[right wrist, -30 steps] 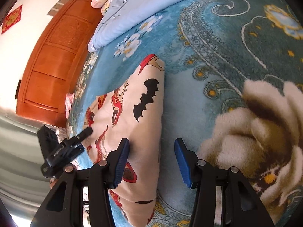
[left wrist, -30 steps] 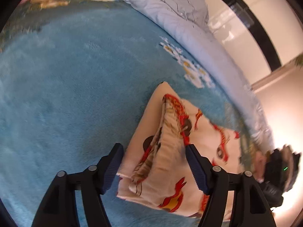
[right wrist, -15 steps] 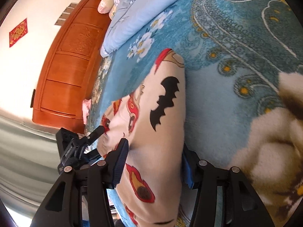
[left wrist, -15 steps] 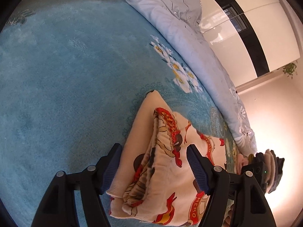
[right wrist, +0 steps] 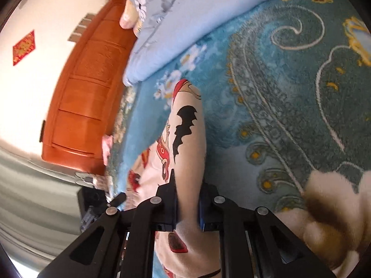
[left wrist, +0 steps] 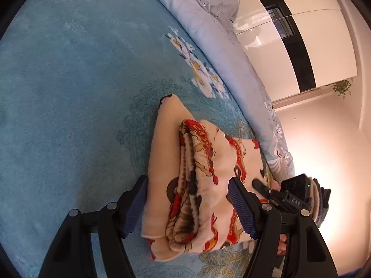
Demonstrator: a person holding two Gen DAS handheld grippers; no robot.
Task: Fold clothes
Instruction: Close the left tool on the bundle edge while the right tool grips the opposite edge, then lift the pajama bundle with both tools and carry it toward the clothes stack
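A folded cream garment (left wrist: 204, 185) printed with red cartoon figures and a black bat shape lies on a teal plush blanket (left wrist: 69, 92) that covers the bed. It sits near the blanket's edge that runs along a rolled pale blue duvet (left wrist: 208, 23) with white daisies, and one pointed corner of the garment reaches toward that duvet without touching it.

In the left wrist view, the left gripper (left wrist: 189, 205) straddles the thick bundled end of the garment. Its two blue ribbed pads (left wrist: 241, 210) stand wide apart, one at each side of the stacked folds, with the near pad just beside the cream edge; the jaws are spread and nothing is pinched between them. Beyond the garment, the right gripper (left wrist: 259, 185) shows as a black finger tip lying on the cloth, with a black camera body behind it.

In the right wrist view, the right gripper (right wrist: 187, 206) is clenched on the garment (right wrist: 190, 139): both jaws press against a narrow ridge of cream fabric that bulges out below them. The blanket (right wrist: 289, 92) here shows pale scrollwork and a large cream flower toward its right side. A carved orange-brown wooden headboard (right wrist: 85, 92) stands past the duvet (right wrist: 185, 23), and a red diamond paper decoration (right wrist: 23, 47) hangs on the white wall. The view's left side is motion-blurred.
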